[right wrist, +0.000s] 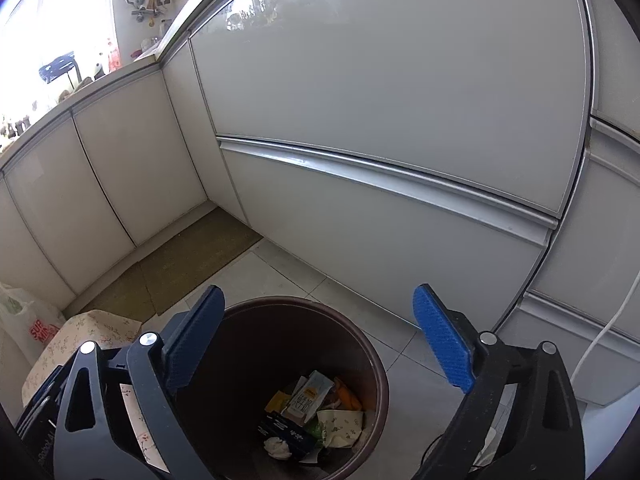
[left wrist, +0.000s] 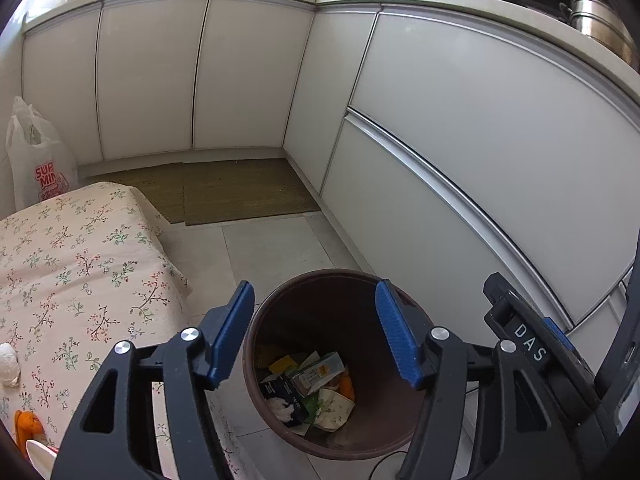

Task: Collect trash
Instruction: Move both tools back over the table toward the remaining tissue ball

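Sitting on the floor by the cupboards: bin (left wrist: pixel 336 364) with trash (right wrist: pixel 312 412) lying inside. Hovering above it, left gripper (left wrist: pixel 316 332) and right gripper (right wrist: pixel 316 336), both spread wide, gripping nothing. Likely finishing a drop. Next, probably reaching left to the table (left wrist: pixel 80 264) for more scraps (left wrist: pixel 28 424).

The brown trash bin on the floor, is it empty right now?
No, the brown trash bin already holds a milk carton, crumpled tissue and other wrappers at its bottom.
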Motion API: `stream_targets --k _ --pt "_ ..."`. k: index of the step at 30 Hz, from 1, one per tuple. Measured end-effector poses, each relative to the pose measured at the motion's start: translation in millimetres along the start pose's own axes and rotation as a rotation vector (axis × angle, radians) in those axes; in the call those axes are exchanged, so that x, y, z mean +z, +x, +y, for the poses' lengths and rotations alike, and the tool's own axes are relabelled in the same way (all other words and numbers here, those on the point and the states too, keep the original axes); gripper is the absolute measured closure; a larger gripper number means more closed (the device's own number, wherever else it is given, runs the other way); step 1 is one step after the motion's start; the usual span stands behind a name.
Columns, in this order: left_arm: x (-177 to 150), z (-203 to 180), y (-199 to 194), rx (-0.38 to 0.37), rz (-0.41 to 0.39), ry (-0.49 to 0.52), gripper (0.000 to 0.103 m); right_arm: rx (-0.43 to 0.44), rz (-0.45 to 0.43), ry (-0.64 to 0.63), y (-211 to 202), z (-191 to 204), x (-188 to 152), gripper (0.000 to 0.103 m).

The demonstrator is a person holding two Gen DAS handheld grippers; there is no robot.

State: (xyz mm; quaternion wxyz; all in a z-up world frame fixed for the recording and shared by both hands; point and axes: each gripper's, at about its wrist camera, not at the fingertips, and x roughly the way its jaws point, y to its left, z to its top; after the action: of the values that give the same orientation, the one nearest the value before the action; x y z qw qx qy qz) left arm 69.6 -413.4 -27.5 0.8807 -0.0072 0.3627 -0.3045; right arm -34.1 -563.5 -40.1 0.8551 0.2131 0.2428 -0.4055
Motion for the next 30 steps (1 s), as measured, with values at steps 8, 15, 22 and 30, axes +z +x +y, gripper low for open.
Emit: stream_targets --k 8,15,22,30 --pt "-7.4 40.4 -15.5 0.054 0.057 -0.150 0.019 0.039 0.068 -0.098 -6.2 25.8 -16.7 0.007" --pt "-20.0 84.0 -27.8 0.125 0.082 -0.205 0.019 0.096 0.122 -0.161 -14.8 52.9 -29.3 0.007" --pt "-35.2 125.2 -53.4 0.191 0.105 -0.213 0.019 0.162 0.154 -0.360 -32.4 99.7 -55.8 0.007" --pt "-56.3 191.5 -90.7 0.285 0.129 -0.231 0.019 0.265 0.202 -0.547 -52.4 150.0 -88.4 0.007"
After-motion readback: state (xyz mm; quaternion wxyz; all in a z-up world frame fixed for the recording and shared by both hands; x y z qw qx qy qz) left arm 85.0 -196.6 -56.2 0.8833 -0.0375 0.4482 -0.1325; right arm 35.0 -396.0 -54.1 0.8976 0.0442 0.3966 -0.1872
